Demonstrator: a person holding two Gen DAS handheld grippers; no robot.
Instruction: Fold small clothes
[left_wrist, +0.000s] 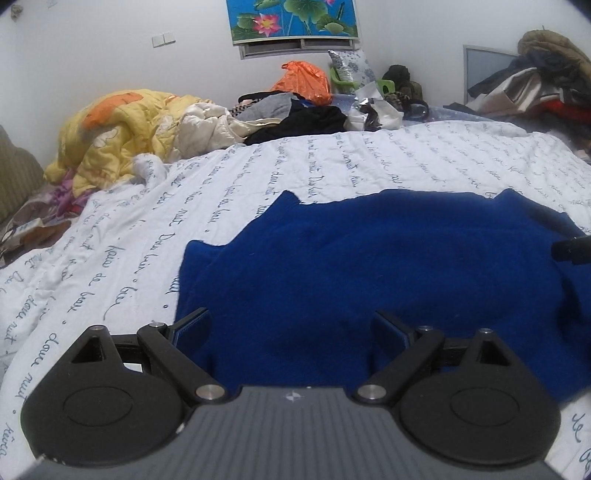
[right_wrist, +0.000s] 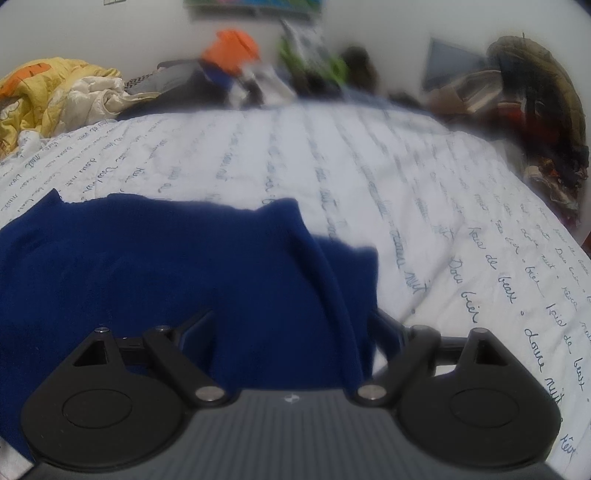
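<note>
A dark blue garment (left_wrist: 369, 266) lies spread on a white quilt with script writing (left_wrist: 184, 199). My left gripper (left_wrist: 291, 328) is open and sits low over the garment's near left edge, with blue cloth between its fingers. The tip of the other gripper (left_wrist: 572, 249) shows at the right edge. In the right wrist view the same garment (right_wrist: 147, 273) fills the left and centre, with a raised fold running toward me. My right gripper (right_wrist: 291, 328) is open over the garment's near right edge. This view is blurred.
A yellow and orange blanket (left_wrist: 118, 136) is heaped at the far left. Mixed clothes and an orange bag (left_wrist: 303, 79) lie along the far side by the wall. A clothes pile (left_wrist: 546, 81) stands at the far right. Bare quilt (right_wrist: 461, 229) lies right of the garment.
</note>
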